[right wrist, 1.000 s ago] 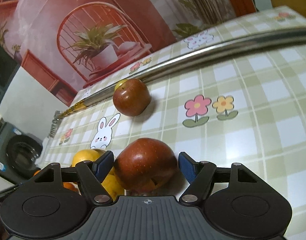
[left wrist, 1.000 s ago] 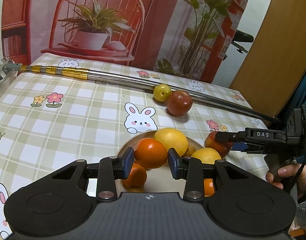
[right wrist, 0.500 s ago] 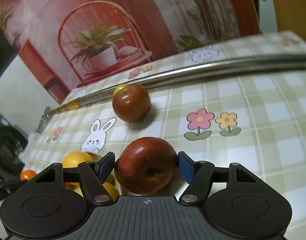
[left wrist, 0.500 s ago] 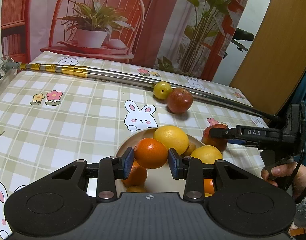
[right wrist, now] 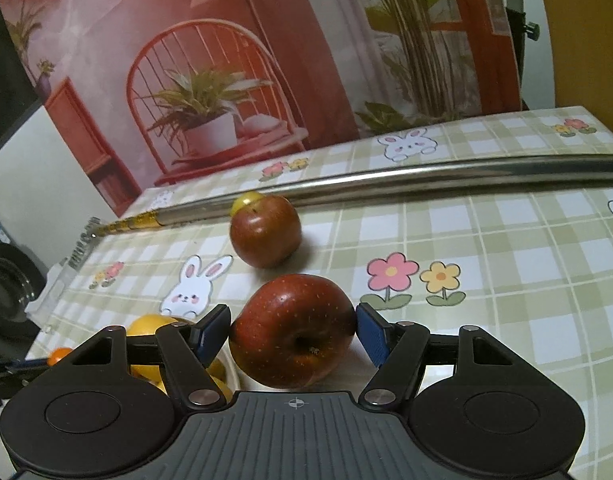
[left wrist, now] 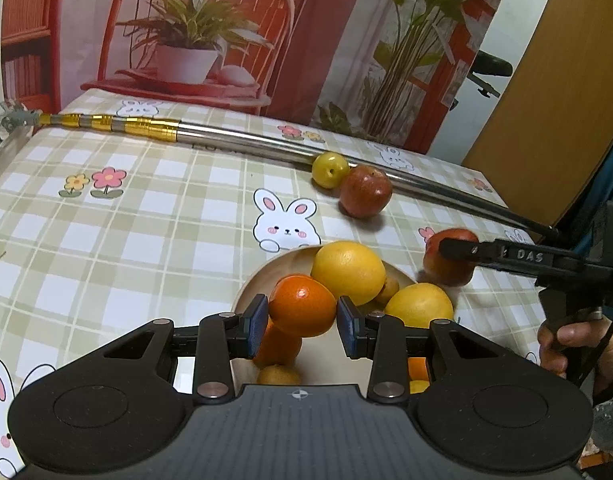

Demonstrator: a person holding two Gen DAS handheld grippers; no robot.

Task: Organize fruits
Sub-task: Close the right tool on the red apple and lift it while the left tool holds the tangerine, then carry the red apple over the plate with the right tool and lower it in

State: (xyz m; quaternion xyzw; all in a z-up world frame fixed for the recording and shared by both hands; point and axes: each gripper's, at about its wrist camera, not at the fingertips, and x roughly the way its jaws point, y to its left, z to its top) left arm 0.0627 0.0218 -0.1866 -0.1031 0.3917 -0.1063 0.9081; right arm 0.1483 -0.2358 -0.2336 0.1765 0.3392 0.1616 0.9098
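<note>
Two tools are loaded at once. Low in the centre of the left wrist view, the left tool [left wrist: 299, 319] has its blue pads pressed on an orange [left wrist: 302, 305], held just above the wooden bowl [left wrist: 266, 276]. That bowl already carries a fair haul: a big yellow citrus [left wrist: 348, 272] at its upper middle, another yellow one [left wrist: 419, 305] to the right, and more orange fruit tucked lower down, partly hidden behind the tool. So the citrus side looks well advanced.

Over in the right wrist view, the right tool [right wrist: 292, 334] is clamped on a dark red apple [right wrist: 292, 330], pads touching both flanks, stem dimple facing the camera. From the left wrist view that apple sits at right centre of the frame, just beside the bowl's rim. Whether it rests on the desk [left wrist: 146, 220] or hangs just clear cannot be told.

Left to do, by the look of it: a second red apple [left wrist: 364, 196] and a small yellow fruit [left wrist: 329, 169] sit touching each other in the upper centre, against the long metal pole [left wrist: 234, 145] that crosses the checked cloth. Those two are untouched, and both held fruits have yet to be set down.
</note>
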